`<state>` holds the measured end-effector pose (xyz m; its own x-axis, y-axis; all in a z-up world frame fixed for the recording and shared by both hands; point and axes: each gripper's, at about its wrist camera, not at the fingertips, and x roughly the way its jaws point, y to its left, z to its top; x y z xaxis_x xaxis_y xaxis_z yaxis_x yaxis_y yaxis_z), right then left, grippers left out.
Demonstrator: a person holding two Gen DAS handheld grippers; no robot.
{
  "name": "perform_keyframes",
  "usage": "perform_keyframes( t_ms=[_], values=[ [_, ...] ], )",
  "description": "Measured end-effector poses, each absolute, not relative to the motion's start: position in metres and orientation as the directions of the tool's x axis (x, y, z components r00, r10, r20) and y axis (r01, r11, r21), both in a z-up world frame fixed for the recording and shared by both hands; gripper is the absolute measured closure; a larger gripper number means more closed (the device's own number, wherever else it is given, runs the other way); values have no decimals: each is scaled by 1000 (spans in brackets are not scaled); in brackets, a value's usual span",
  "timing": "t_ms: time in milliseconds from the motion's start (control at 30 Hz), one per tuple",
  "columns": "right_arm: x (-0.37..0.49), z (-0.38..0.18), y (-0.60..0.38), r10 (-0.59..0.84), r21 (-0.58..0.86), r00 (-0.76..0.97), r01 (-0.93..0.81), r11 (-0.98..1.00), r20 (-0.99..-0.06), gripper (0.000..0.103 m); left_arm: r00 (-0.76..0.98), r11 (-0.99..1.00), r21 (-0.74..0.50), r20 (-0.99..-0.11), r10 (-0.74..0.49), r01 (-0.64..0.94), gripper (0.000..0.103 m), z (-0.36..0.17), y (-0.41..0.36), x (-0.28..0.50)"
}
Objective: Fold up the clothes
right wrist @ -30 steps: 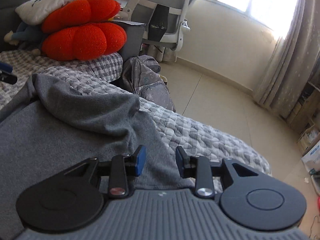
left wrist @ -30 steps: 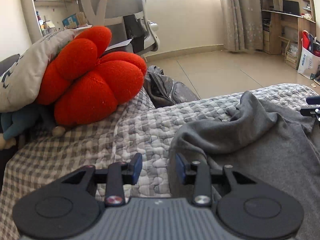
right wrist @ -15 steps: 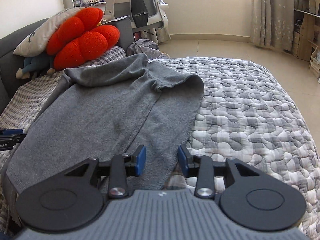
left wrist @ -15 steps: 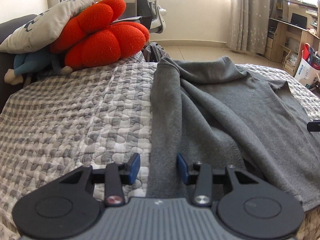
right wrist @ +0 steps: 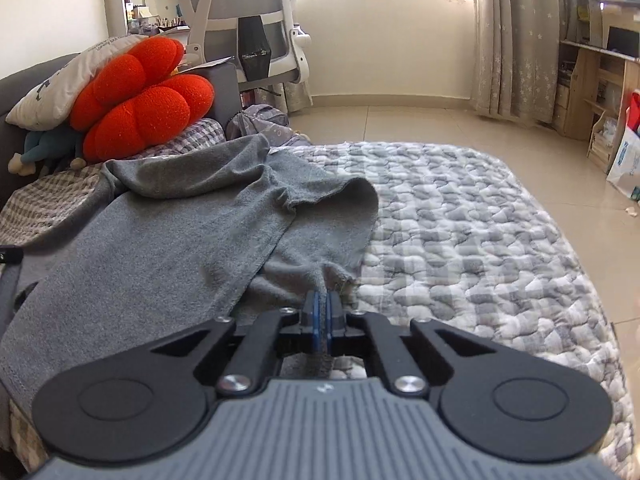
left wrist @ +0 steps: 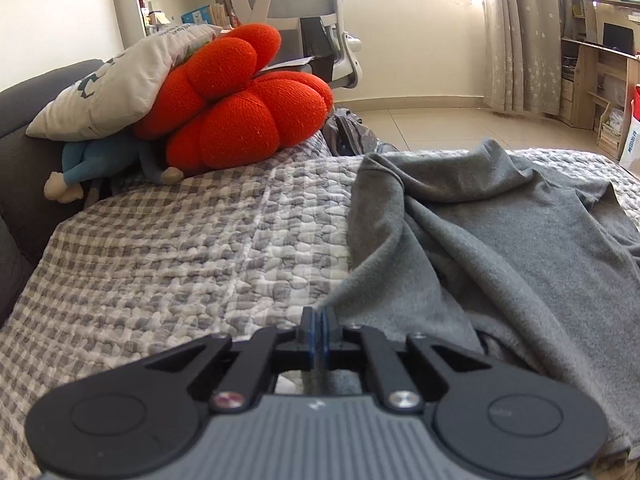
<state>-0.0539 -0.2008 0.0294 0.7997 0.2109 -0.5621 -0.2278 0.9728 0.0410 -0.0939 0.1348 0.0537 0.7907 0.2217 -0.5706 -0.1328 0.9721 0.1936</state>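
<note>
A grey shirt point(left wrist: 500, 248) lies rumpled on the checked quilt point(left wrist: 180, 260) of a bed. In the left wrist view my left gripper point(left wrist: 319, 314) is shut on the shirt's near left edge, a strip of grey cloth pinched between the blue pads. In the right wrist view the same grey shirt point(right wrist: 168, 236) spreads to the left, one sleeve folded over near the middle. My right gripper point(right wrist: 323, 300) is shut on the shirt's near right corner, cloth pulled up into the pads. A dark part of the left gripper shows at the far left edge of that view.
A red flower cushion point(left wrist: 236, 104), a grey pillow point(left wrist: 112, 84) and a blue soft toy point(left wrist: 92, 164) are piled at the head of the bed. A white office chair point(right wrist: 248, 28), a grey backpack point(right wrist: 260, 120), tiled floor, curtains and wooden shelves point(right wrist: 600, 88) lie beyond.
Both grippers went from open to shut, each pinching the shirt's near hem. Both drew back along the bed from the shirt's far end to its near edge.
</note>
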Motion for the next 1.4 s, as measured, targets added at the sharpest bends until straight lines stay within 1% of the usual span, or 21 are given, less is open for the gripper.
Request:
perform_keyframes(
  t_ms=[100,200,233,333,433,500,533,567,633,667,700,800,833,867,933,967,1100,1233,1300,1333,1400],
  values=[
    [-46,50,-201,93,-147,872,-185,972,-480,100,800,947,262,-519,301,-186,100,79,158,-83],
    [-26,70,-205,-31,-349,921,-116,930,-388,100,789,872,402,-421,447,-279,100,102,181,-59],
    [-18,76,-208,-67,-398,930,-89,913,-360,100,781,857,417,-407,474,-302,100,109,190,-49],
    [12,97,-223,-130,-459,947,-21,888,-295,100,752,840,415,-410,515,-349,99,127,219,-13],
    [38,100,-228,-185,-503,950,35,863,-251,100,732,795,481,-378,567,-369,99,120,227,17],
    [53,88,-228,-189,-501,939,21,865,-288,100,714,783,500,-386,584,-370,98,109,229,33],
    [60,81,-228,-190,-495,931,11,869,-313,100,711,795,480,-405,575,-370,95,106,230,34],
    [62,73,-226,-192,-480,919,2,877,-346,99,710,814,447,-429,558,-370,89,103,231,31],
    [65,56,-224,-191,-445,892,-13,895,-410,98,710,848,379,-474,521,-369,88,98,233,25],
    [58,54,-226,-159,-381,885,-22,924,-437,93,724,869,346,-487,489,-354,88,96,229,17],
    [50,52,-228,-124,-316,879,-32,948,-461,89,752,903,301,-504,424,-307,88,92,219,-1],
    [13,51,-224,38,-146,852,-133,980,-521,89,801,978,153,-563,203,-139,86,84,190,-58],
    [0,50,-221,119,-76,832,-190,979,-542,88,808,992,97,-577,120,-79,79,79,178,-79],
    [-13,49,-217,200,-4,806,-244,970,-557,85,809,998,57,-585,61,-34,68,75,169,-95],
    [-34,45,-211,329,112,754,-325,939,-568,67,805,998,7,-592,-40,55,61,63,147,-119],
    [-46,42,-206,387,166,726,-359,918,-568,59,801,997,-6,-595,-60,71,61,56,140,-125],
    [-78,36,-195,473,244,671,-411,878,-571,59,789,991,-68,-599,-136,119,61,35,120,-137],
    [-102,28,-192,545,316,608,-449,836,-577,59,788,982,-103,-586,-189,159,61,29,114,-133],
    [-110,24,-191,578,339,575,-476,812,-578,59,767,978,-124,-606,-210,170,62,25,111,-127],
    [-114,23,-189,592,343,561,-492,801,-579,59,757,977,-130,-619,-212,167,63,23,108,-125],
    [-117,22,-186,610,351,539,-510,785,-580,57,744,978,-133,-634,-211,163,73,18,102,-122]
  ],
)
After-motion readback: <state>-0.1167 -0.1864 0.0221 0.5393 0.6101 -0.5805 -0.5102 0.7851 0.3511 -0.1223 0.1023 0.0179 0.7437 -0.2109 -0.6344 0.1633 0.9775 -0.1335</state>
